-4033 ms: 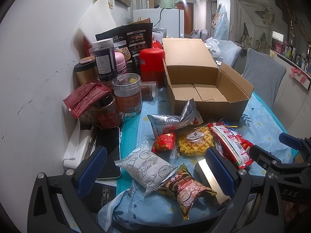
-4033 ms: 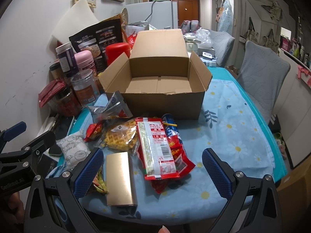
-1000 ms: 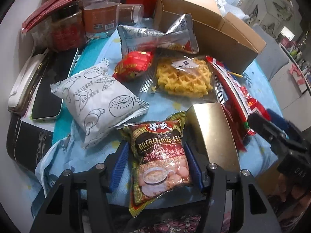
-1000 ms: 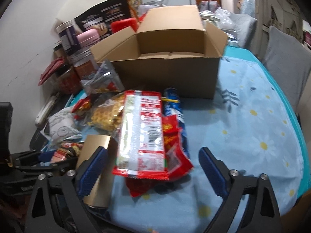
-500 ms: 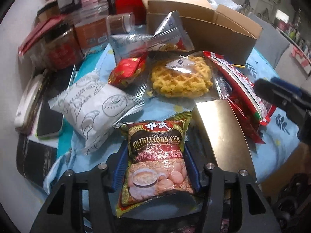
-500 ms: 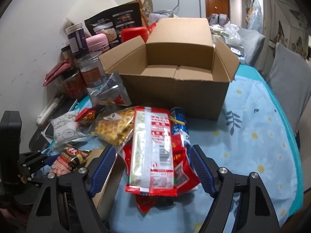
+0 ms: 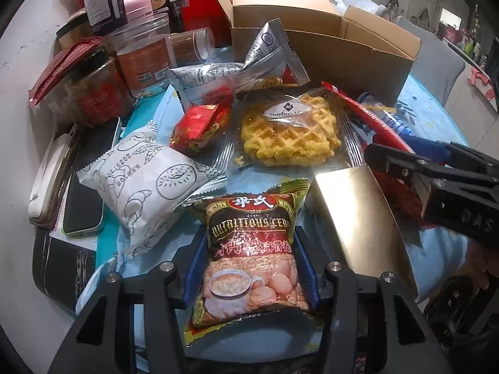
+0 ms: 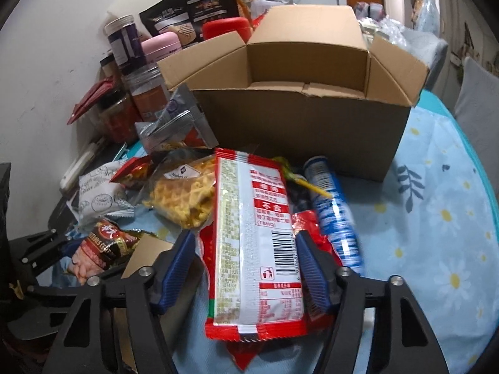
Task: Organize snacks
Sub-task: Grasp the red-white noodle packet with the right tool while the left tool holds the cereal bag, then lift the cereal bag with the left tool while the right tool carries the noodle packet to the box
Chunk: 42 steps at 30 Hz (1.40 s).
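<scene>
My left gripper [image 7: 249, 249] is shut on a brown cereal packet [image 7: 249, 249], its blue pads pressed to both long edges near the table's front edge. My right gripper [image 8: 244, 240] straddles a long red-and-white packet [image 8: 255, 218] that lies on a red packet and beside a blue one [image 8: 333, 205]. Its jaws are closing, and a gap still shows at the left pad. The open cardboard box [image 8: 299, 131] stands just behind, nothing visible inside. A waffle packet [image 7: 290, 137], a white bread packet [image 7: 146, 180], a small red packet [image 7: 199, 124] and a silver packet [image 7: 237, 68] lie loose.
A gold box [image 7: 358, 218] lies between the two grippers. Jars and tins [image 7: 143, 56] crowd the back left against the wall, with a phone [image 7: 84, 205] beside them. The daisy tablecloth [image 8: 436, 218] is bare on the right, near a grey chair [image 8: 477, 99].
The right gripper came forward and down over the red-and-white packet, and its jaws narrowed around it. The left gripper tightened on the cereal packet and tilted a little.
</scene>
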Motion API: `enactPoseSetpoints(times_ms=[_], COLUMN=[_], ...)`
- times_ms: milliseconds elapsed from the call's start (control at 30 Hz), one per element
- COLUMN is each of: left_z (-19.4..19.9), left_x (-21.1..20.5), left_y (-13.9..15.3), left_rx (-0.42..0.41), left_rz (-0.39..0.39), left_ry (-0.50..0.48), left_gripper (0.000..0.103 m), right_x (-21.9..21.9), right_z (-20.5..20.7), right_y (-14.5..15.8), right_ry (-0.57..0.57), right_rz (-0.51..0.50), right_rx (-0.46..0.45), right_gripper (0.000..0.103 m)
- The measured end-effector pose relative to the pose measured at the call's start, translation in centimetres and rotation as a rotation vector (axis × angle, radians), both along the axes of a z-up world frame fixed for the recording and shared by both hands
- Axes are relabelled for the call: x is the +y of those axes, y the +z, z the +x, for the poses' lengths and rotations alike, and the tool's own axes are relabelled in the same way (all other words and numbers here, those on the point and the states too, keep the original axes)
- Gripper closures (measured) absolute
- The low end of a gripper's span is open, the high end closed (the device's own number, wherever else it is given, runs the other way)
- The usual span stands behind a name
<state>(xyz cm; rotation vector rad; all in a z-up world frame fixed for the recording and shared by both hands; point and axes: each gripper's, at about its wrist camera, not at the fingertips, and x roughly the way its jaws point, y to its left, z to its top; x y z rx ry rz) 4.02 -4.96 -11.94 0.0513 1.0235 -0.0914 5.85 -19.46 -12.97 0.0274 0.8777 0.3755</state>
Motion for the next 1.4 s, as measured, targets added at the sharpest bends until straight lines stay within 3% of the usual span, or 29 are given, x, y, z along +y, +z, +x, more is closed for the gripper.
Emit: enactPoseSetpoints(times_ms=[67, 233, 467, 567, 600, 667, 700, 900, 1100, 1167, 1400], left_z=[0.2, -0.3, -0.9, -0.6, -0.5, -0.5, -0.5, -0.4, -0.2, -0.1, -0.6], left_x=[0.0, 0.1, 0.4, 0.5, 0.4, 0.5, 0.5, 0.8, 0.7, 0.8, 1.0], left_y=[0.0, 0.1, 0.5, 0.2, -0.1, -0.4, -0.3, -0.4, -0.4, -0.3, 1.2], left_rx=[-0.004, -0.042, -0.075, -0.064, -0.054, -0.046, -0.048, -0.038, -0.045, -0.042, -0.086], left_rz=[-0.006, -0.011, -0.029, -0.017, -0.017, -0.021, -0.020, -0.054, -0.062, -0.083, -0.090], left_ry=[0.002, -0.009, -0.018, -0.015, -0.016, -0.014, -0.014, -0.012, -0.018, -0.020, -0.029], left_gripper=[0.051, 0.055, 0.056, 0.056, 0.056, 0.056, 0.056, 0.056, 0.056, 0.056, 0.057], right_x=[-0.5, -1.0, -1.8, -2.2, -2.2, -2.5, -2.7, -3.8, -3.6, -3.5, -3.3], right_z=[0.4, 0.0, -1.0, -0.9, -0.8, -0.5, -0.5, 0.2, 1.6, 1.8, 1.2], right_y=[-0.7, -0.3, -0.2, -0.4, -0.4, -0.5, -0.4, 0.2, -0.1, -0.2, 0.5], right_ry=[-0.011, -0.025, -0.033, -0.034, -0.040, -0.058, -0.063, -0.072, -0.125, -0.131, -0.134], right_rz=[0.015, 0.032, 0.053, 0.075, 0.084, 0.101, 0.109, 0.209, 0.191, 0.186, 0.175], right_rx=[0.026, -0.001, -0.023, 0.015, 0.023, 0.052, 0.054, 0.078, 0.117, 0.112, 0.066], right_gripper=[0.057, 0.064, 0.065, 0.061, 0.058, 0.041, 0.041, 0.041, 0.045, 0.054, 0.058])
